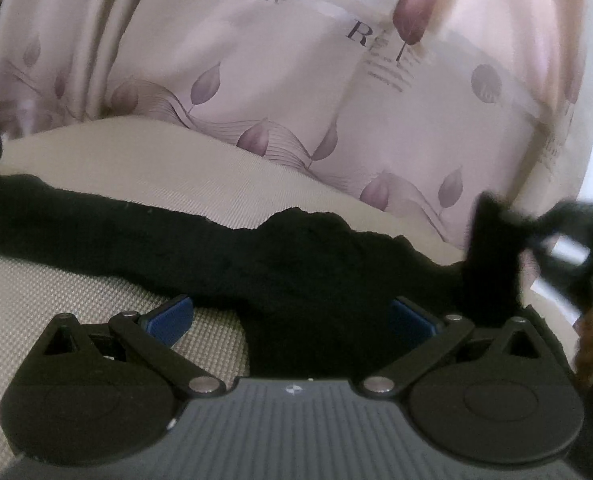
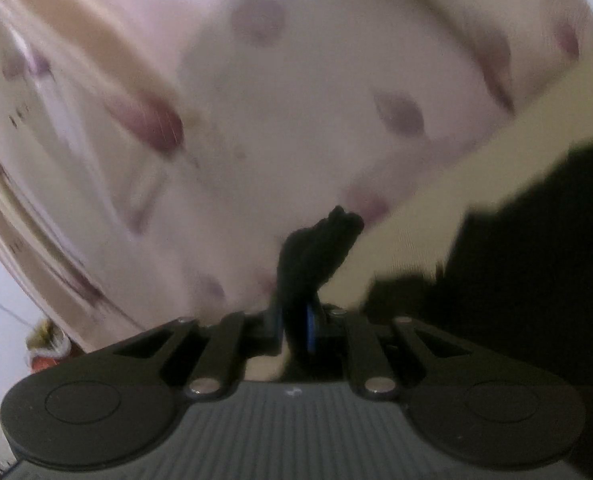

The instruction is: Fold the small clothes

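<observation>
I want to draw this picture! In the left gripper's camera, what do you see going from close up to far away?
Left gripper, open → black garment → beige cushion → leaf-patterned curtain.

The black garment (image 1: pixel 296 264) is soft, matt, slightly fuzzy cloth with a nubbly edge. It lies on a beige cover (image 1: pixel 96 292) of coarse, ribbed woven fabric. At the far side hangs a curtain (image 1: pixel 256 72) of smooth cloth with a faint satin sheen, printed with mauve leaves and lettering. The left gripper (image 1: pixel 292 316) is matt black plastic with shiny metal pins, blue finely ribbed pads (image 1: pixel 172 316) and a grooved grey body. The right gripper (image 2: pixel 296 326) looks the same.
</observation>
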A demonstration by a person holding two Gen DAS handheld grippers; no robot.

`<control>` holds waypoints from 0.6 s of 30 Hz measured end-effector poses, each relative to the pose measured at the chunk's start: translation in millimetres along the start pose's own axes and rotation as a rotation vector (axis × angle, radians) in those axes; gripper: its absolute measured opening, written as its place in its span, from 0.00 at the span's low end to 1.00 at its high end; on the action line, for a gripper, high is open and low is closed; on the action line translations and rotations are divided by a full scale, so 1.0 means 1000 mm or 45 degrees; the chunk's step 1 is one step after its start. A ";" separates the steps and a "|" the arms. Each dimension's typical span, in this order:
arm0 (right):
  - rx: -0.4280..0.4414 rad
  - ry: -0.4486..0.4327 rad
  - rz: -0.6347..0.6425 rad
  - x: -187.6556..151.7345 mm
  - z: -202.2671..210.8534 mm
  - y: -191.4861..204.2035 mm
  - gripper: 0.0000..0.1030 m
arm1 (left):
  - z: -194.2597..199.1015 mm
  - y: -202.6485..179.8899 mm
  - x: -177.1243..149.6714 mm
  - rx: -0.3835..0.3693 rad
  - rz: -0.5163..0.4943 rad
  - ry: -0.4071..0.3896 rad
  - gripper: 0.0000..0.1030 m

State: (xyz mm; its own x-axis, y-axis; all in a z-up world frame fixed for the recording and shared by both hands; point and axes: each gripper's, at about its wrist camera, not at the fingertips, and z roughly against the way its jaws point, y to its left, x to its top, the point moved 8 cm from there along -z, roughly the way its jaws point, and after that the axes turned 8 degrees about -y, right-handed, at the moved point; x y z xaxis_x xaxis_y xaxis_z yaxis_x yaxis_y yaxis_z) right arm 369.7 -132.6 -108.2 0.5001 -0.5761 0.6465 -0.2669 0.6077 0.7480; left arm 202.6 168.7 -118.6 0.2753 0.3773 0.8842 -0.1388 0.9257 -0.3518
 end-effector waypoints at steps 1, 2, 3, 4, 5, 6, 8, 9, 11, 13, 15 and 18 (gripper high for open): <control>-0.012 0.034 0.018 -0.011 -0.005 -0.002 0.11 | 0.001 -0.001 0.000 -0.002 -0.005 -0.005 1.00; -0.025 0.066 0.052 -0.023 -0.009 -0.001 0.11 | 0.001 -0.002 0.000 -0.005 -0.013 -0.010 1.00; -0.034 0.094 0.088 -0.034 -0.012 0.000 0.11 | 0.002 -0.003 0.000 -0.009 -0.019 -0.014 1.00; -0.037 0.118 0.125 -0.045 -0.016 0.003 0.11 | 0.002 -0.004 0.000 -0.010 -0.025 -0.017 1.00; -0.036 0.139 0.163 -0.053 -0.017 0.005 0.12 | 0.003 -0.004 0.000 -0.010 -0.028 -0.021 1.00; -0.039 0.163 0.210 -0.060 -0.021 0.006 0.13 | 0.003 -0.004 0.000 -0.008 -0.027 -0.024 1.00; -0.032 0.228 0.297 -0.075 -0.031 0.012 0.16 | 0.002 -0.004 0.000 -0.005 -0.021 -0.026 1.00; -0.024 0.286 0.323 -0.085 -0.034 0.015 0.28 | 0.002 -0.004 0.000 -0.003 -0.018 -0.024 1.00; -0.003 0.371 0.349 -0.101 -0.038 0.016 0.76 | 0.002 -0.002 0.000 -0.003 -0.015 -0.019 1.00; -0.011 0.417 0.420 -0.110 -0.034 0.020 0.99 | 0.002 -0.002 0.000 -0.002 -0.014 -0.015 1.00; -0.003 0.367 0.516 -0.106 -0.022 0.025 0.99 | 0.001 -0.001 0.000 0.000 -0.018 -0.010 1.00; 0.073 0.239 0.442 -0.078 0.015 0.021 0.99 | 0.002 -0.001 0.000 0.010 -0.032 -0.007 1.00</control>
State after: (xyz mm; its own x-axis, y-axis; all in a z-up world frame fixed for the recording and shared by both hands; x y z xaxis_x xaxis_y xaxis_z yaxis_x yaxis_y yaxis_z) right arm 312.7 -83.8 -140.5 0.5127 -0.2289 0.8275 -0.4892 0.7142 0.5007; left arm 200.9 167.9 -117.3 0.2738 0.3537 0.8944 -0.1398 0.9347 -0.3269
